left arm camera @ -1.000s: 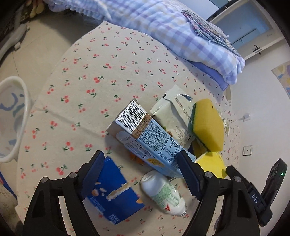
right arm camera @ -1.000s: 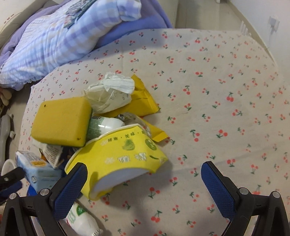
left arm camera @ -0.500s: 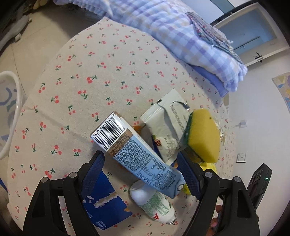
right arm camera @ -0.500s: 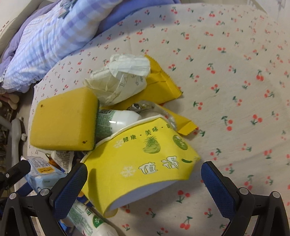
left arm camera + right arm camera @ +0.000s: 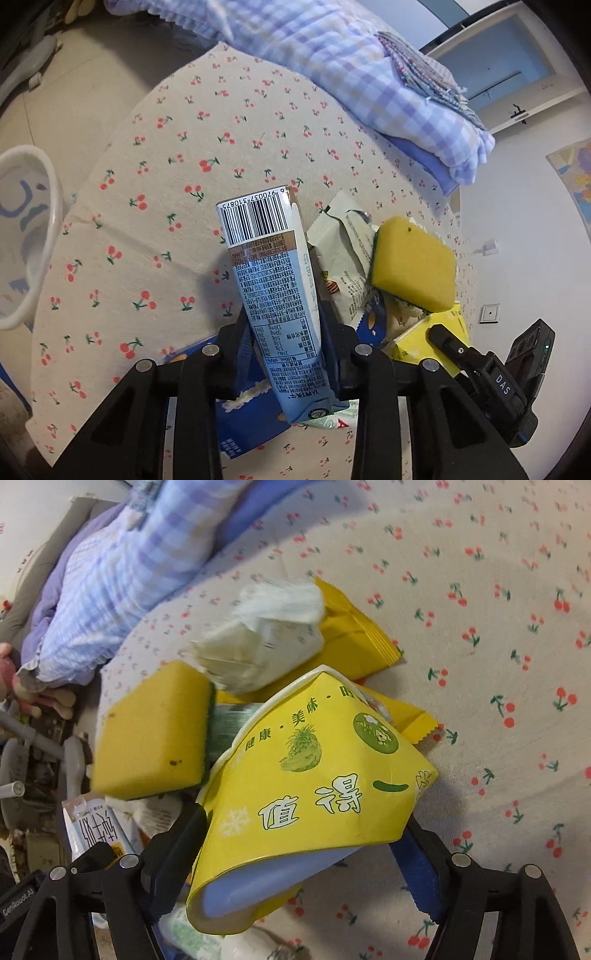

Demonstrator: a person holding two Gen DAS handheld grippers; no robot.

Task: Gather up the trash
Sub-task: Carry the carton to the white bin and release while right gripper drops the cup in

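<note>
My left gripper (image 5: 282, 354) is clamped on the carton (image 5: 273, 295); my right gripper (image 5: 306, 845) squeezes the cup (image 5: 314, 794). I judge we've barely begun: sponge (image 5: 413, 266), wrappers (image 5: 354, 638) and bottle remain on the cherry cloth (image 5: 155, 184). A bin (image 5: 33, 229) waits left, bedding (image 5: 332, 62) behind.

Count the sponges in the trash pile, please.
1. The yellow sponge lies on top of the pile, beside the white wrapper. Others may be hidden underneath.

Left gripper (image 5: 286, 347) jaws clamped, right gripper (image 5: 306, 834) jaws pinching
</note>
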